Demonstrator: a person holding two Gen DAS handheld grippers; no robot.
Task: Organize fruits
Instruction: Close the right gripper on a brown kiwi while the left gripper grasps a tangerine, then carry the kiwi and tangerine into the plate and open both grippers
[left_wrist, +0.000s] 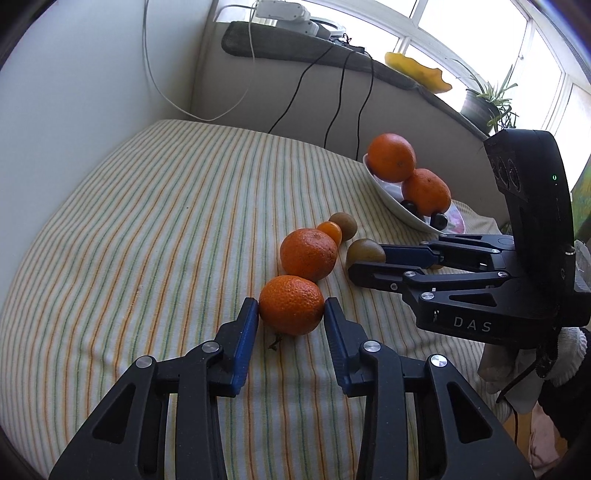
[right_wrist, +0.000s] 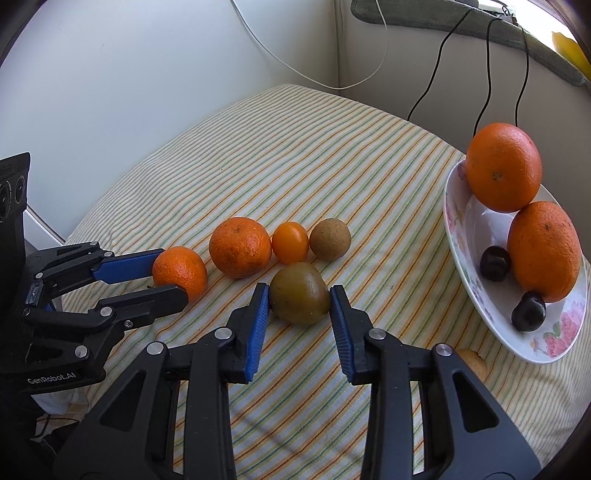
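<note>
My left gripper (left_wrist: 291, 306) has its blue pads against both sides of a small mandarin (left_wrist: 291, 304) on the striped cloth; the mandarin also shows in the right wrist view (right_wrist: 181, 271). My right gripper (right_wrist: 299, 295) straddles a green-brown kiwi (right_wrist: 300, 293); its left pad touches, the right pad stands just off it. Behind lie a larger mandarin (right_wrist: 240, 246), a tiny orange fruit (right_wrist: 290, 242) and a brown round fruit (right_wrist: 330, 239). A flowered white plate (right_wrist: 458, 236) at right holds two oranges (right_wrist: 502, 166) and two dark fruits (right_wrist: 495, 263).
The striped cloth (left_wrist: 166, 206) covers a rounded table against a white wall. Black cables (left_wrist: 332, 103) hang down behind the plate. A pale fruit (right_wrist: 474, 363) lies behind my right finger. A sill with a plant (left_wrist: 484, 103) runs along the back.
</note>
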